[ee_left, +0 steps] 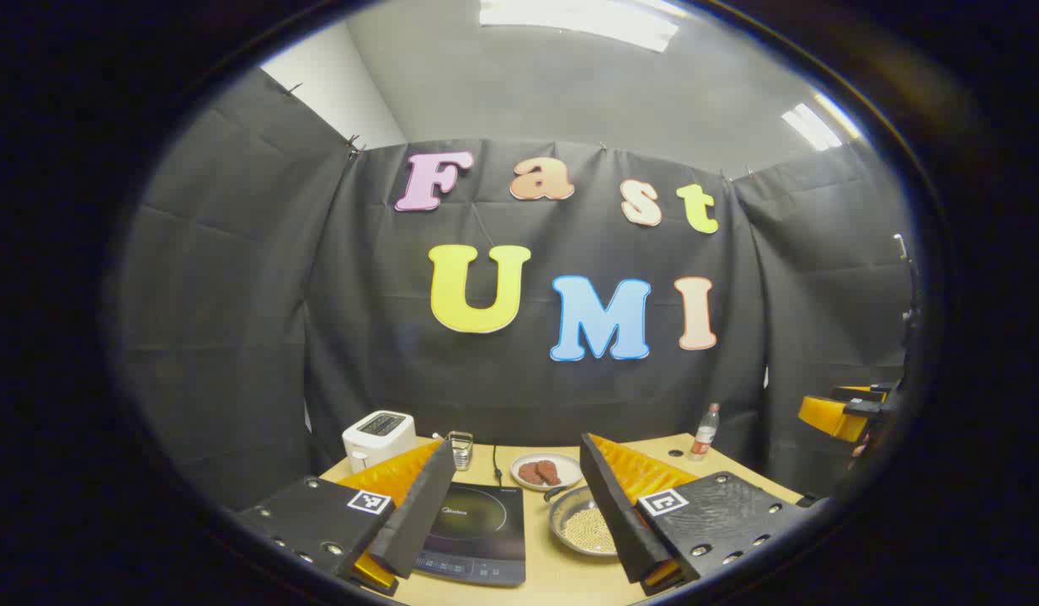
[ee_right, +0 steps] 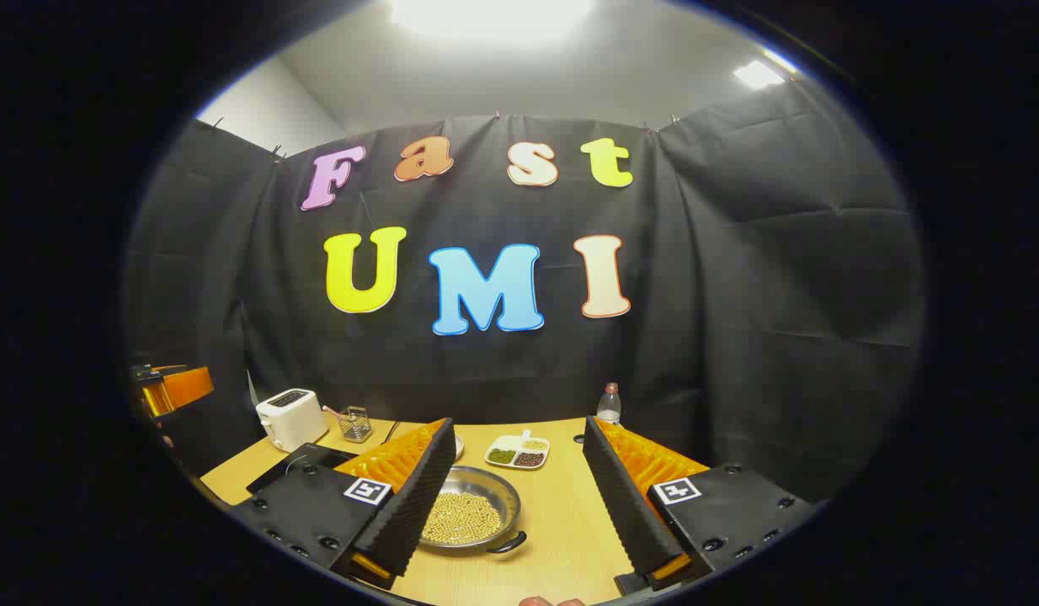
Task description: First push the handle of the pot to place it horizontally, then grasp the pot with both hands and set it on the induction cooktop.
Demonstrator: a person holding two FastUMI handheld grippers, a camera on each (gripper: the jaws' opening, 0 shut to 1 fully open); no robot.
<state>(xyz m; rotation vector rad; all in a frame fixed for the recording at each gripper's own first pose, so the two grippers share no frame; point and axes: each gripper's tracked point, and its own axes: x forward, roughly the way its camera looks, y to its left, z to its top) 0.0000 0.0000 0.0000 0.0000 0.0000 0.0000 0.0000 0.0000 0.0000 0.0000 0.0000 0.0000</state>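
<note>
wood table [ee_right: 562,505] holds pot [ee_right: 471,509], cooktop [ee_left: 477,530], toaster [ee_right: 290,418], bottle [ee_right: 608,406], plate [ee_left: 546,471], sectioned dish [ee_right: 517,452]

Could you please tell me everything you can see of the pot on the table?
The pot is a shallow, round, silvery pan that looks like metal, holding a layer of small pale yellow beads. It sits flat on the wooden table, right of the cooktop. A dark loop handle shows on its near rim in the right gripper view. Neither the right gripper nor the left gripper touches it; both stand open.
</note>
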